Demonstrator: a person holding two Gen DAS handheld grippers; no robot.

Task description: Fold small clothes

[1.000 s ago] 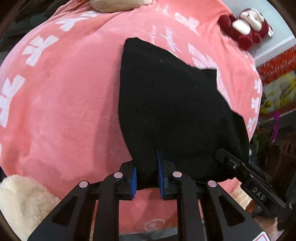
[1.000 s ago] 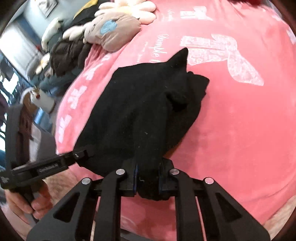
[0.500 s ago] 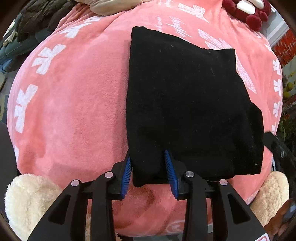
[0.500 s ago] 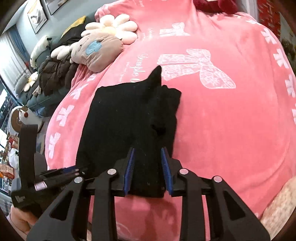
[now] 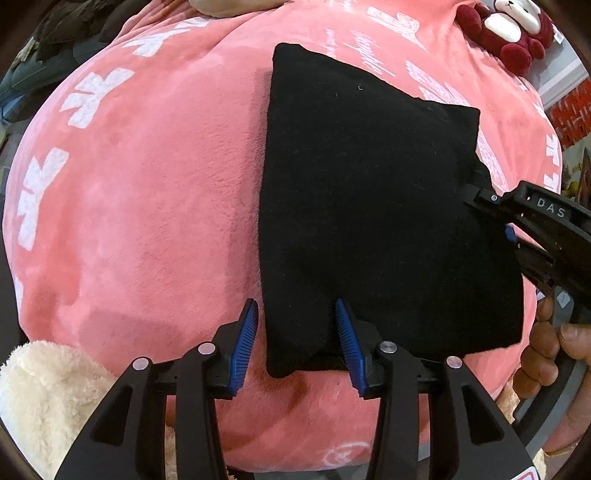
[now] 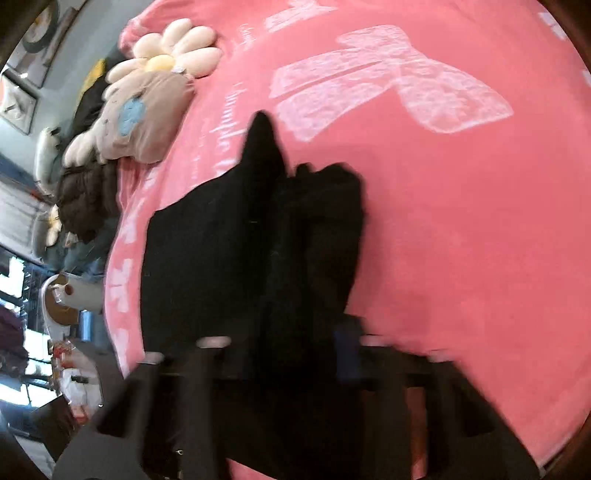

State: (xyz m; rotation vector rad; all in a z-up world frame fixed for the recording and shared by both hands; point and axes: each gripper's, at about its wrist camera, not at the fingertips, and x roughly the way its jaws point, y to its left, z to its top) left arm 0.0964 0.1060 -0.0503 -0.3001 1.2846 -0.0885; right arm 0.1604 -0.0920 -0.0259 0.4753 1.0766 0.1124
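A black garment point(image 5: 373, 206) lies folded flat on the pink blanket point(image 5: 147, 206). My left gripper point(image 5: 295, 343) is open, its blue pads on either side of the garment's near left corner, not pinching it. In the left wrist view the right gripper point(image 5: 517, 218) reaches in at the garment's right edge, a hand holding it. The right wrist view is blurred by motion: the garment point(image 6: 251, 258) lies ahead with a bunched right side, and my right gripper point(image 6: 291, 347) stands wide apart over its near edge.
A red and white plush toy point(image 5: 509, 33) lies at the far right of the bed. A cream plush point(image 5: 44, 398) is at the near left. A flower cushion point(image 6: 162, 62), a beige plush point(image 6: 140, 118) and dark clothes point(image 6: 88, 199) lie at the far left.
Both grippers opened and let go of the garment, which now lies flat. The right gripper swung to the garment's right side, blurring its view.
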